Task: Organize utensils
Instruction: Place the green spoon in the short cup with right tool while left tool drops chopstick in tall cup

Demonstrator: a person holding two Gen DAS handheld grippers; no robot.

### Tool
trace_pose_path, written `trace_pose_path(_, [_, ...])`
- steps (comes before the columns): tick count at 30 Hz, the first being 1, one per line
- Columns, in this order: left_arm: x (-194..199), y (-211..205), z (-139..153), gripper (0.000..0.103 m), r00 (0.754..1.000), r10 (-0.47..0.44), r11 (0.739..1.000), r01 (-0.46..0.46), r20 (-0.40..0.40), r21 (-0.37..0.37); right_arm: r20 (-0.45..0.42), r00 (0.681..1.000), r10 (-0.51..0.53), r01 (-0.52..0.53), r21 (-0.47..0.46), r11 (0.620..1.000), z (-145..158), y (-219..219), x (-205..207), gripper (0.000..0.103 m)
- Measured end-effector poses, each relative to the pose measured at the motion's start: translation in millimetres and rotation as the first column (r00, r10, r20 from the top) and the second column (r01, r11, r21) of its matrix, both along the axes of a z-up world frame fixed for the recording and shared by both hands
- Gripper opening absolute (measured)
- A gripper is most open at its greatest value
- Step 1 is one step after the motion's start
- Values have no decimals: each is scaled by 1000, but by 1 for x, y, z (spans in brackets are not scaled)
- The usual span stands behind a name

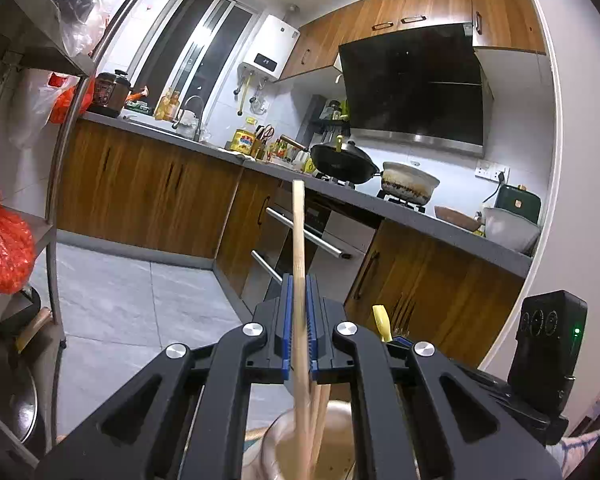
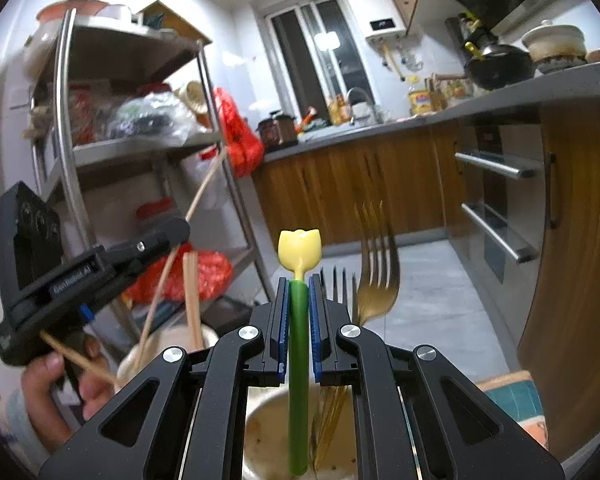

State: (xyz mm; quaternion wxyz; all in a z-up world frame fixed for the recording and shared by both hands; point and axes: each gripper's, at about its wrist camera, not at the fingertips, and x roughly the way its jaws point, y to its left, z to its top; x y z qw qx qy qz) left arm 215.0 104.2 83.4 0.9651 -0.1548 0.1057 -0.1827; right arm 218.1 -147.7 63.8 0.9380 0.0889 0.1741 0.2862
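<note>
Left gripper (image 1: 299, 300) fingers are clamped on a wooden chopstick (image 1: 299, 236) poking out past the tips; right gripper (image 2: 299, 300) pinches the green stem of a tulip-topped utensil (image 2: 299, 250). Both look light, stiff, a bit slick, so grip mid-shaft

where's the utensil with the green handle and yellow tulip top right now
In the right wrist view it stands centre frame, clamped in the right gripper, the green-handled utensil rising over a cup, with gold forks just right.

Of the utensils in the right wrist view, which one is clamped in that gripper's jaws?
The green-stemmed utensil with the yellow tulip top: it stands between the right gripper's jaws. The forks behind it stand free in the cup.
</note>
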Motion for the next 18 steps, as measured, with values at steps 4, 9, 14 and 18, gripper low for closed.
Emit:
trace_pose_path(4, [-10, 8, -1, 6, 1000, -7, 1000, 7, -17, 7, -2, 1000, 11, -11, -37, 999, -3, -3, -9, 10])
trace_pose_path(9, [-20, 13, 2, 6, 999, 1, 999, 0, -40, 32, -24, 1000, -3, 2, -38, 999, -8, -8, -17, 10])
trace_pose_path(14, [-37, 11, 9, 6, 999, 16, 996, -12, -48, 94, -47, 999, -8, 5, -68, 998, -11, -11, -23, 12])
trace_pose_path(18, [-48, 13, 16, 6, 998, 34, 992, -28, -52, 121, -31, 999, -18, 16, -71, 997, -5, -17, -35, 24])
